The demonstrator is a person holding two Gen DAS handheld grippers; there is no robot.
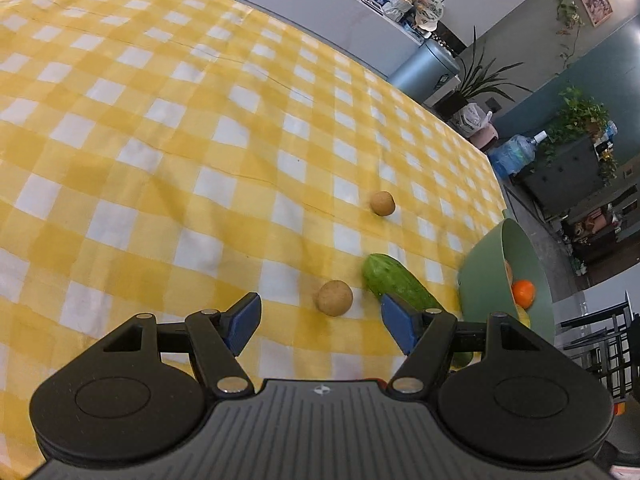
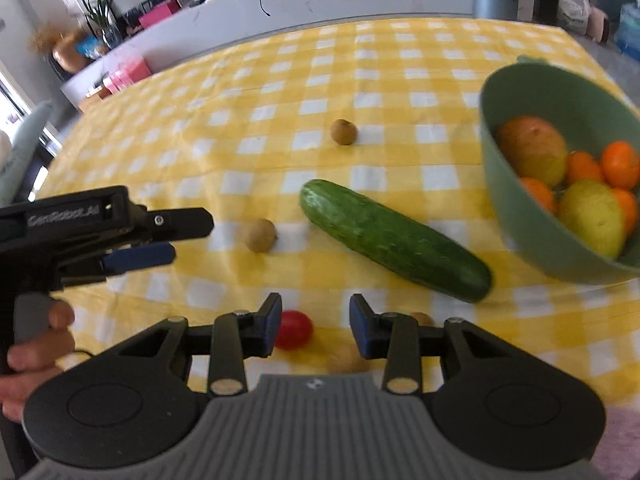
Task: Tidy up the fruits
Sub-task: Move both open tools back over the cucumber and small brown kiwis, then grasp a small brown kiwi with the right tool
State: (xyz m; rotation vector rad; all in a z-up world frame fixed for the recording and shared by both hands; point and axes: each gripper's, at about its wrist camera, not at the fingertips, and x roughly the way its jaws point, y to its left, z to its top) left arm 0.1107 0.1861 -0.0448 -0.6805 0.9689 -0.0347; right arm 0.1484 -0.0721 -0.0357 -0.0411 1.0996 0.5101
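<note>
A yellow-and-white checked tablecloth (image 2: 400,60) covers the table, and the fruit is gathered toward its right side. A long dark green cucumber (image 2: 394,240) lies slantwise on the cloth, one end just beside a pale green plastic bowl (image 2: 504,184) that sits near the right edge. Inside the bowl are several orange tangerines (image 2: 620,164), a yellow-green pear-like fruit (image 2: 592,216) and a larger orange-yellow fruit (image 2: 532,148); the bowl's right side is cut off by the frame.

Two small round brown fruits rest loose on the cloth: the nearer brown fruit (image 2: 260,235) just left of the cucumber's tip, the farther brown fruit (image 2: 343,132) well beyond it toward the middle.

The left gripper (image 1: 320,322) hangs over the cloth with its blue-padded jaws spread wide and holding nothing, the nearer brown fruit just ahead between them. The right gripper (image 2: 314,326) is likewise parted and empty. A small red tomato-like fruit (image 2: 294,330) sits by its left finger, partly hidden. Two more brownish shapes there are too blurred and covered to identify.
</note>
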